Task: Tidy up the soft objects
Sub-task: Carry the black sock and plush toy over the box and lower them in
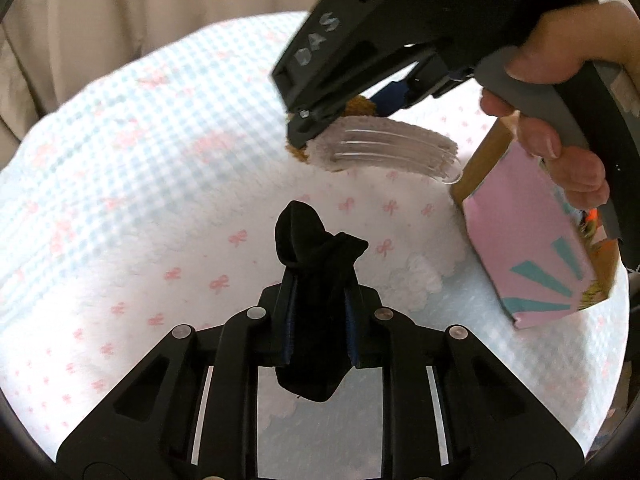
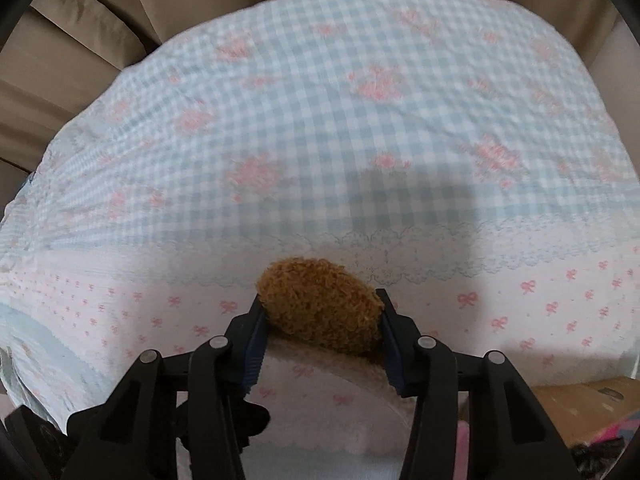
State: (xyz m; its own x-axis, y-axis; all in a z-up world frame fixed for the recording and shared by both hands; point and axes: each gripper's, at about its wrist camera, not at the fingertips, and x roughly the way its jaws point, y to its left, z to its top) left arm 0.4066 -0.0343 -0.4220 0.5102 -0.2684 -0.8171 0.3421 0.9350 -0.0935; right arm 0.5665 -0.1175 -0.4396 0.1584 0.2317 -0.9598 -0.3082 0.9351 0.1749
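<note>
My left gripper (image 1: 320, 276) is shut on a black sock (image 1: 312, 240), held above the bed; the sock's ends stick out in front of and behind the fingers. My right gripper (image 2: 320, 320) is shut on a brown fuzzy soft toy (image 2: 320, 304) with a white fluffy part (image 2: 352, 364) under it. In the left wrist view the right gripper (image 1: 304, 128) is up and to the right of the sock, and the toy's white part (image 1: 384, 148) is blurred by motion.
The bed cover (image 2: 360, 120) is blue-white gingham with pink bows, turning white with small pink bows nearer me. A pink cardboard box (image 1: 532, 240) stands at the right on the bed. Beige curtains (image 2: 80, 40) hang behind the bed.
</note>
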